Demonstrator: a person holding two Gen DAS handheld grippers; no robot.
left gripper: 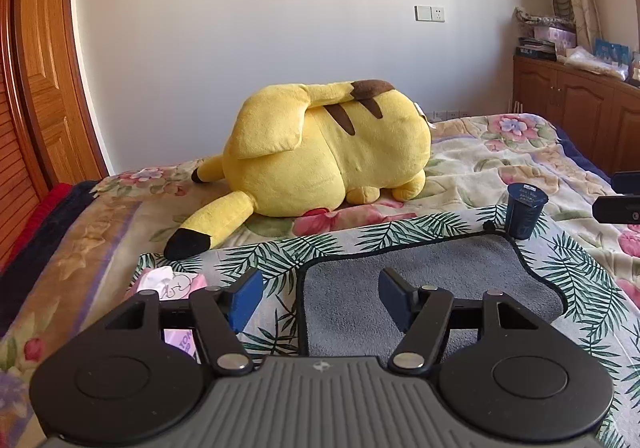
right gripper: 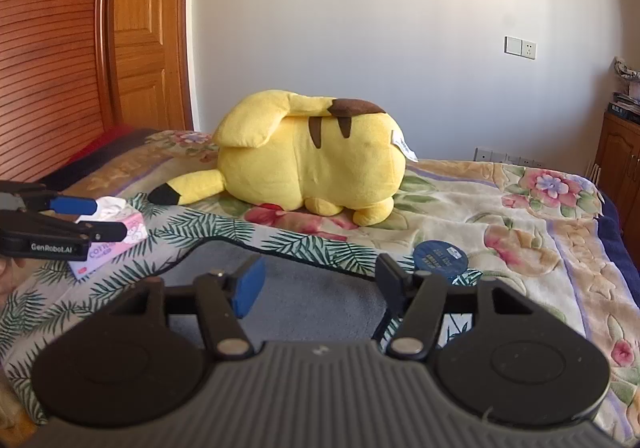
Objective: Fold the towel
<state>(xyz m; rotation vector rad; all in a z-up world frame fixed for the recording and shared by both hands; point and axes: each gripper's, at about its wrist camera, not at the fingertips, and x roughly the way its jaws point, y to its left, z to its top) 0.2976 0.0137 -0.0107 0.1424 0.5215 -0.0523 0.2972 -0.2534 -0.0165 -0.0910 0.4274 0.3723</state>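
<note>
Plainly, the grey towel [left gripper: 420,288] lay flat on the palm-leaf cloth [left gripper: 580,276] at the bed's near edge, directly ahead of both claws; the left gripper [left gripper: 320,298] and right gripper [right gripper: 318,286] gaped wide, empty, equally near.

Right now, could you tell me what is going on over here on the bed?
A person holds two grippers over a grey towel lying flat on a palm-leaf cloth. The left gripper and right gripper are both open and hold nothing; the towel is not yet folded. A dark cup stands at its far corner.
</note>
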